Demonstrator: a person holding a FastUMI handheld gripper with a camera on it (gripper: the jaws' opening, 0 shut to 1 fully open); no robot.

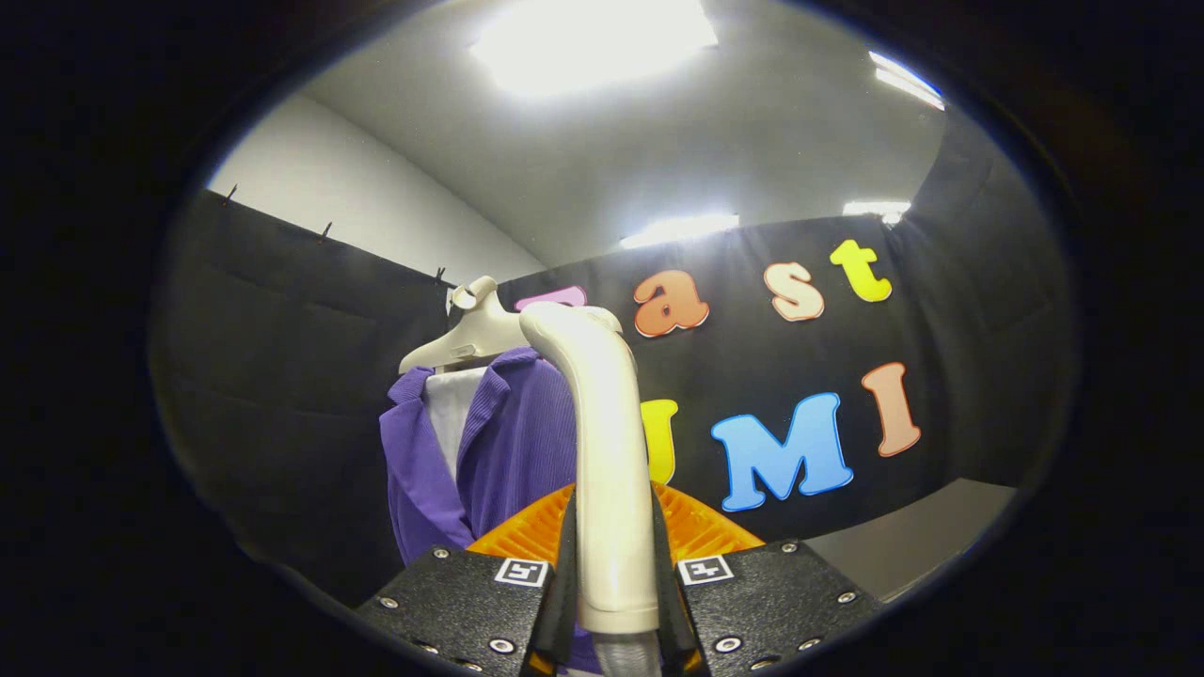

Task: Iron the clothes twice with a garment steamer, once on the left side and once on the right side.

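Note:
A cream garment steamer handle (607, 451) stands upright between the two fingers, its curved head at the top beside the hanger. My gripper (613, 574) is shut on the steamer handle, both fingers pressing its lower part. A purple garment (513, 442) with a white inner layer (451, 409) hangs on a cream hanger (470, 334) just beyond the fingers, slightly to the left of the steamer. The steamer's head reaches about the height of the garment's collar. I cannot tell whether the head touches the cloth.
The black cloth booth wall (282, 376) runs behind the garment and round to the right. A pale floor or table surface (922, 545) shows low on the right. Ceiling lights (593, 38) glare overhead.

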